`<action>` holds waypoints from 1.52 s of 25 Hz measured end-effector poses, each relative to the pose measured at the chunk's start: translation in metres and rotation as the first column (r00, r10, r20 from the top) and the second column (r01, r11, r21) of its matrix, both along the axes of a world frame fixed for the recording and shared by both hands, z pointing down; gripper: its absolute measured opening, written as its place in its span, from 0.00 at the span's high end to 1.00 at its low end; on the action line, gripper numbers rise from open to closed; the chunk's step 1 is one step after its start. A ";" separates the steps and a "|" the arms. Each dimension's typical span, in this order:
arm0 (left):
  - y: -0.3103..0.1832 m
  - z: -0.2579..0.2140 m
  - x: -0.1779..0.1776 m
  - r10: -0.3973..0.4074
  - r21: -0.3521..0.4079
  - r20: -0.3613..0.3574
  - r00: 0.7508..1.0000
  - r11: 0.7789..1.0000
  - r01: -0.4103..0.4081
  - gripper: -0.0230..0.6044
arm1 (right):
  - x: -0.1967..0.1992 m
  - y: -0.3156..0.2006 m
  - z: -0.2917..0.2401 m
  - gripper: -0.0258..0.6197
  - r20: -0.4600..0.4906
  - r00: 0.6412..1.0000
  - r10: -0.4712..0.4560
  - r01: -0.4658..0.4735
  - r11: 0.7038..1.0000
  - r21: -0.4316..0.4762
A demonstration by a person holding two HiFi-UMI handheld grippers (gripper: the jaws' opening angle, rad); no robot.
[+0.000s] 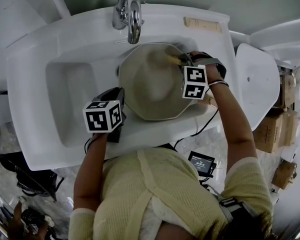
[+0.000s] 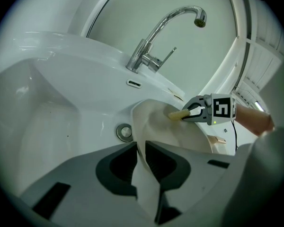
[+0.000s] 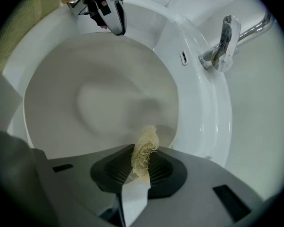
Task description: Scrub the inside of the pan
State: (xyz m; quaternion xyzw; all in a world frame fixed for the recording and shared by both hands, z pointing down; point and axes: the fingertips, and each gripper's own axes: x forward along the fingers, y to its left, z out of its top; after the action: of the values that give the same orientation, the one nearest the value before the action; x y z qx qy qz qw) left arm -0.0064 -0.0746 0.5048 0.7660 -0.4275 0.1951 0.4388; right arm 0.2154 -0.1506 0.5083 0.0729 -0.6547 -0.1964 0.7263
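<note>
Only scrubber tip beyond right gripper

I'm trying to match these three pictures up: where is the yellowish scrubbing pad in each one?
Head view: upper middle, the scrubbing pad sits inside the pan, held by the right gripper.
Left gripper view: right of centre, over the pan.
Right gripper view: bottom centre, between the jaws.
Shared landmark: the chrome faucet, visible in all three.

The white sink holds the big pan. A shiny tap stands at its back.
</note>
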 end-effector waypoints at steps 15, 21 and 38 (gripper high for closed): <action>0.003 -0.001 0.000 0.031 0.004 -0.002 1.000 1.000 -0.031 0.82 | 0.019 0.026 -0.006 0.83 -0.080 0.993 0.086 -0.091 0.994 -0.059; 0.005 -0.002 0.001 0.044 0.006 -0.007 0.999 0.999 -0.044 0.82 | 0.023 0.036 -0.007 0.83 -0.111 0.986 0.125 -0.136 0.986 -0.098; 0.013 -0.005 0.001 0.090 0.014 -0.013 0.996 0.996 -0.090 0.82 | 0.025 0.071 -0.007 0.83 -0.235 0.958 0.162 -0.218 0.947 -0.236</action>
State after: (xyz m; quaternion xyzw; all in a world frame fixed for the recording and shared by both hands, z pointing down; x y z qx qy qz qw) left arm -0.0052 -0.0619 0.4996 0.7887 -0.3909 0.2064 0.4272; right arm 0.2408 -0.0792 0.5010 0.0188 -0.5832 -0.0443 0.8109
